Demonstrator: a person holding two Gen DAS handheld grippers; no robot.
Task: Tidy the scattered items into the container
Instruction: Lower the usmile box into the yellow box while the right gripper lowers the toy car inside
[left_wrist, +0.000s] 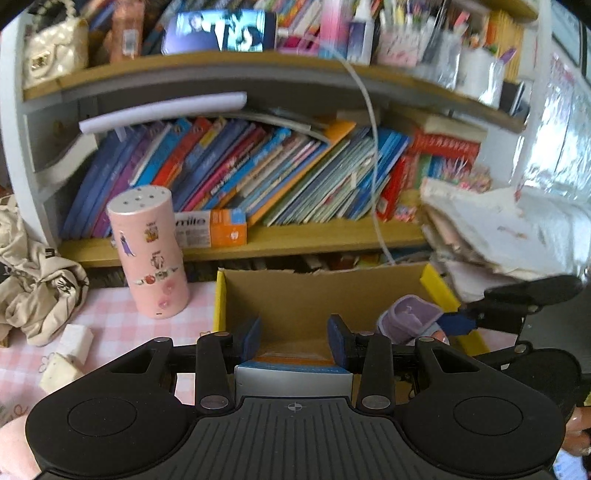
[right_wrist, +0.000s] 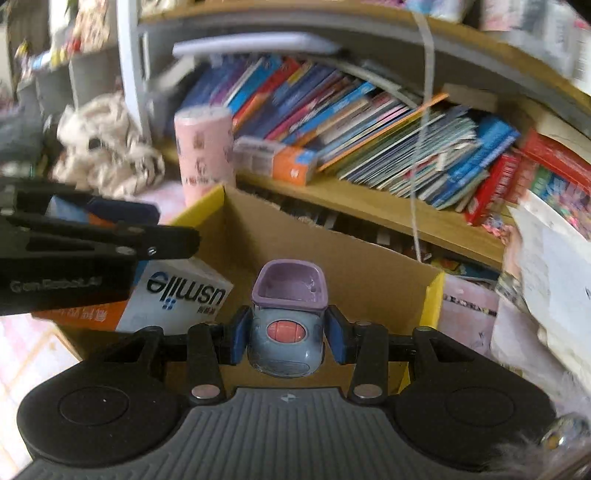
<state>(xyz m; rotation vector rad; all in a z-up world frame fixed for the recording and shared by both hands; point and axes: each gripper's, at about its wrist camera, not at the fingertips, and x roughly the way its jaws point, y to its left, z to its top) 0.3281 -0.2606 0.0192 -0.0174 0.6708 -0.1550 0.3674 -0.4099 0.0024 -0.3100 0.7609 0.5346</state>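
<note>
An open cardboard box with yellow flaps (left_wrist: 295, 295) stands on the pink checked cloth below the bookshelf; it also shows in the right wrist view (right_wrist: 362, 273). My left gripper (left_wrist: 294, 338) is shut on a white and orange usmile box (left_wrist: 293, 373), held over the cardboard box's near edge; the usmile box (right_wrist: 177, 295) and the left gripper (right_wrist: 110, 229) show at the left of the right wrist view. My right gripper (right_wrist: 288, 334) is shut on a small grey-blue and purple toy car (right_wrist: 286, 317) above the cardboard box. The car (left_wrist: 408, 319) and right gripper (left_wrist: 458, 321) show in the left wrist view.
A pink sticker-covered cylinder (left_wrist: 149, 254) stands left of the box. White blocks (left_wrist: 68, 354) and a crumpled beige cloth (left_wrist: 33, 288) lie further left. A second usmile box (left_wrist: 210, 227) lies on the book-filled shelf. A pile of papers (left_wrist: 517, 236) sits at the right.
</note>
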